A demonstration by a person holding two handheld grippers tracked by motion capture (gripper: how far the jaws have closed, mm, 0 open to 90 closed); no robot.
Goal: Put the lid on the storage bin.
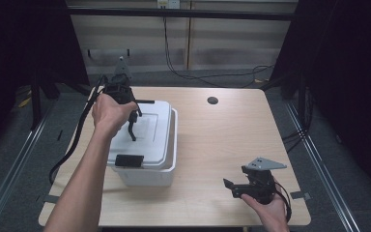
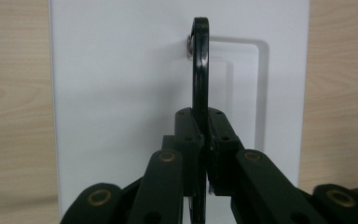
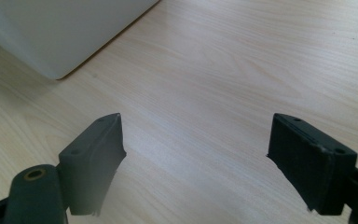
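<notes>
While the thin black handle (image 2: 200,70) of the white lidded box (image 1: 145,145) at the table's (image 1: 222,145) left is clamped edge-on by the left gripper (image 1: 131,126), a light, stiff, smooth-sided load is judged, and the right gripper (image 3: 193,163) is held wide open over bare wood.

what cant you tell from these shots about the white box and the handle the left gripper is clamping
- Inside of the white box: hidden in the high view by its lid.
- Lower end of the black handle: in the left gripper view, covered by the left gripper.
- Black latch on the box front: too small in the high view to tell whether it is fastened.
- Rest of the box: cut off by the top edge of the right gripper view.
</notes>
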